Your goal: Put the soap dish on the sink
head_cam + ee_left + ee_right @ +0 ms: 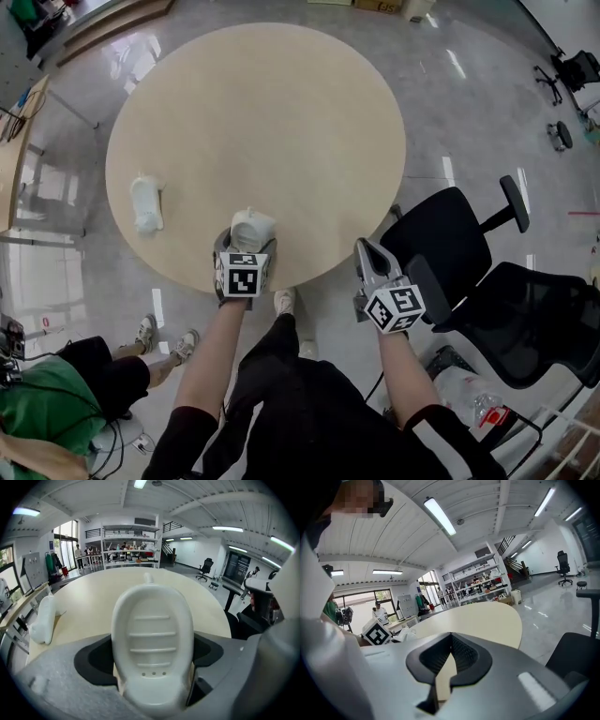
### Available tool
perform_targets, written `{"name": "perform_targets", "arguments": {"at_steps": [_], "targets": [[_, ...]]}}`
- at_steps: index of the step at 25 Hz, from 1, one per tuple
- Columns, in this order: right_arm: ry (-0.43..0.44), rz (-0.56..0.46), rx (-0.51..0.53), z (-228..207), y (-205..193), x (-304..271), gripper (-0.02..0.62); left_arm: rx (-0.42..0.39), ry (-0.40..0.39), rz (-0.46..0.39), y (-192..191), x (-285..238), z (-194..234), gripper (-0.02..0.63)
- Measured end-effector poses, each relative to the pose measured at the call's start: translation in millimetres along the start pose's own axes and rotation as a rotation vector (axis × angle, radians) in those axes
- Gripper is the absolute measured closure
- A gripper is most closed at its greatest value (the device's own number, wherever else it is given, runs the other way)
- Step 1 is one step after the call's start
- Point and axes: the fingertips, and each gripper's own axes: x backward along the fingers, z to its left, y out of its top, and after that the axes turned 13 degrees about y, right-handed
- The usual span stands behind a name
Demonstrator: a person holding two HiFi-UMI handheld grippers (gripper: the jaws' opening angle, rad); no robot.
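Note:
A white oval soap dish [251, 228] with ribs and small drain holes sits between the jaws of my left gripper [246, 246], over the near edge of the round beige table [281, 103]. In the left gripper view the soap dish [152, 634] fills the middle, and the left gripper [152, 667] is shut on its sides. A white, elongated object [146, 203] lies on the table's left part; it shows as the white object [43, 620] in the left gripper view. My right gripper [367, 251] hangs off the table's right edge, shut and empty, its tips meeting [451, 637].
Black office chairs [450, 239] stand close by on the right of the table. A person in green [47, 403] sits at the lower left. Shelving [129, 545] stands far beyond the table.

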Motion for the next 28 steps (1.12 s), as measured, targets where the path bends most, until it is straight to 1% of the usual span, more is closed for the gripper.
{"name": "perform_targets", "arguments": {"at_steps": [6, 10, 13, 16, 18, 20, 23, 24, 26, 28], "targets": [[-0.012, 0.019, -0.029, -2.2, -11.1, 6.7, 0.592, -0.101, 0.009, 0.082, -3.5, -21.2, -15.6, 0.137], [-0.015, 0.024, -0.034, -2.6, -14.5, 9.2, 0.592, -0.196, -0.038, 0.159, -8.6, -28.8, -28.5, 0.133], [-0.014, 0.022, -0.035, -0.4, -13.0, 10.0, 0.592, -0.213, -0.045, 0.177, -8.4, -30.6, -29.4, 0.13], [-0.01, 0.019, -0.032, 1.6, -11.2, 10.2, 0.592, -0.204, -0.046, 0.184, -7.4, -32.0, -29.3, 0.124], [-0.008, 0.016, -0.029, 3.2, -10.4, 10.2, 0.592, -0.192, -0.058, 0.181, -4.5, -30.2, -29.2, 0.061], [-0.005, 0.011, -0.022, 4.7, -8.3, 10.0, 0.592, -0.182, -0.064, 0.158, 1.8, -25.7, -27.8, 0.061], [-0.006, -0.006, -0.011, 6.2, -1.6, 11.9, 0.592, -0.154, -0.047, 0.088, 16.2, -13.9, -22.5, 0.063], [-0.007, -0.014, -0.006, 7.0, 1.9, 13.6, 0.592, -0.125, -0.034, 0.05, 22.9, -8.0, -18.5, 0.064], [-0.011, -0.029, 0.005, 9.3, 10.0, 19.7, 0.592, -0.04, -0.017, -0.037, 38.2, 7.5, -9.5, 0.067], [-0.017, -0.044, 0.02, 12.1, 19.5, 28.5, 0.592, 0.038, -0.032, -0.121, 53.0, 26.4, -4.6, 0.069]]}}
